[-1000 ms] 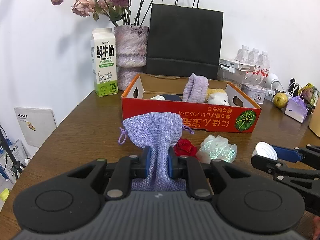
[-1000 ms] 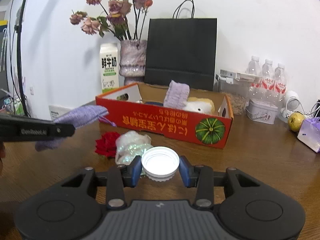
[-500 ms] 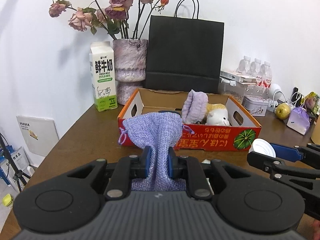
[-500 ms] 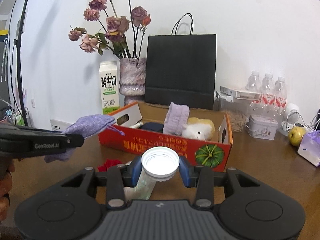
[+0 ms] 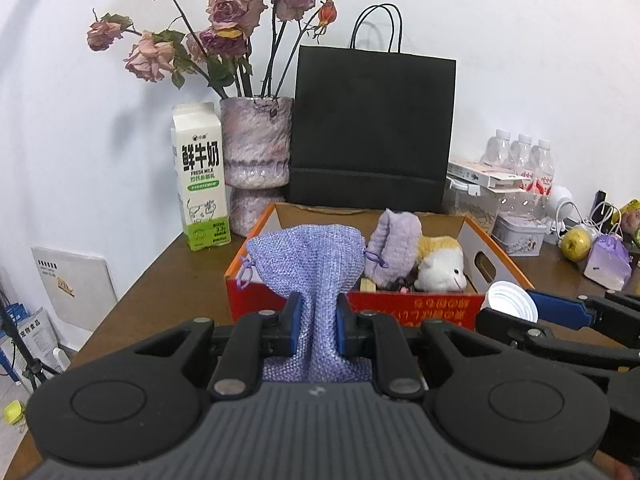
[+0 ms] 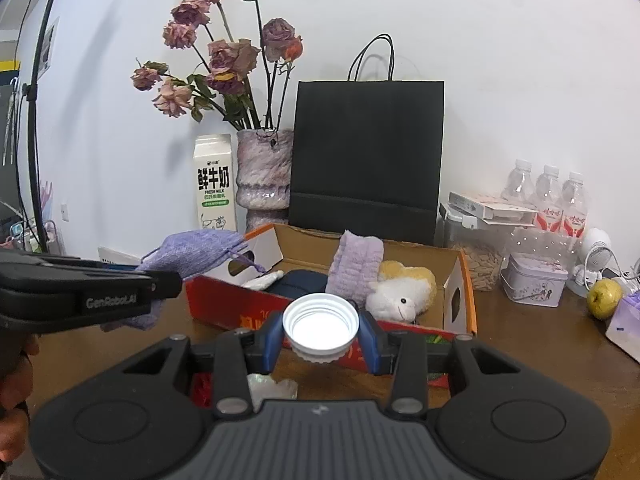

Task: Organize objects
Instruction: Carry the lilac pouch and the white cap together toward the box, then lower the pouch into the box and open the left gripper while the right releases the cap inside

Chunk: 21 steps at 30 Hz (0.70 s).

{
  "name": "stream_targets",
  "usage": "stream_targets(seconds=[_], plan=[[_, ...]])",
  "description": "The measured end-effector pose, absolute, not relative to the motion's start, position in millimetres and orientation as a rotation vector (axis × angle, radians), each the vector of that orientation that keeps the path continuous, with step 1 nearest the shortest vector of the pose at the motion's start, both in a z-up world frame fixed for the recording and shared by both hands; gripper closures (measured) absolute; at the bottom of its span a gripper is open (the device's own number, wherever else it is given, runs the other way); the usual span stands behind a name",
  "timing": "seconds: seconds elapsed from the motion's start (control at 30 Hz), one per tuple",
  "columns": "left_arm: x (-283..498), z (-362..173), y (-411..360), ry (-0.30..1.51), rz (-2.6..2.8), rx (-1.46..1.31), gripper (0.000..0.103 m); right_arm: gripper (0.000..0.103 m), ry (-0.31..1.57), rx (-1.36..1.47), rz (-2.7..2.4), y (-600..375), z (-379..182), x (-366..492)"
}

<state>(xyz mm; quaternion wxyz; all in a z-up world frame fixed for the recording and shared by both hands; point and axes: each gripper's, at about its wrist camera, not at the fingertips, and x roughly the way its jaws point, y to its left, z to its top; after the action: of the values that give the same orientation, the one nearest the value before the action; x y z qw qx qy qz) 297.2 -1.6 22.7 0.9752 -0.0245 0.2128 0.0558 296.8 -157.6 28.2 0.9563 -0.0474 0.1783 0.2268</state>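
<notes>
Your left gripper (image 5: 316, 326) is clamped on the lilac drawstring pouch (image 5: 310, 264), which has come up off the table and now hangs in front of the red cardboard box (image 6: 466, 286) at its near-left corner. Your right gripper (image 6: 320, 340) pinches the white lid (image 6: 320, 324), also lifted — it now sits just short of the box's near wall. Both loads are at rim height, so I'd judge the drop-in comes next; the iridescent wrapper (image 6: 272, 388) and red rose (image 6: 200, 390) are left on the table.

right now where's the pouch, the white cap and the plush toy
pouch (image 5: 308, 260), left wrist view, middle of its cloth
white cap (image 6: 319, 325), right wrist view, hollow inside
plush toy (image 6: 396, 294), right wrist view, white face
</notes>
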Motion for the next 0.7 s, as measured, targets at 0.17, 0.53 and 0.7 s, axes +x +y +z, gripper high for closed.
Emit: stream_targets(seconds=[0.17,0.53,0.7], plan=[[315,23,-1,0.426,0.109,-0.061,0.086,0.064,0.355,-0.082,0.464,-155,29,313],[352,21,4,0.426,0.120,-0.072,0.086,0.064,0.355,-0.062,0.454,-158,26,351],[364,21,6,0.420,0.125,-0.073,0.086,0.064,0.349,-0.058,0.455,-157,28,366]])
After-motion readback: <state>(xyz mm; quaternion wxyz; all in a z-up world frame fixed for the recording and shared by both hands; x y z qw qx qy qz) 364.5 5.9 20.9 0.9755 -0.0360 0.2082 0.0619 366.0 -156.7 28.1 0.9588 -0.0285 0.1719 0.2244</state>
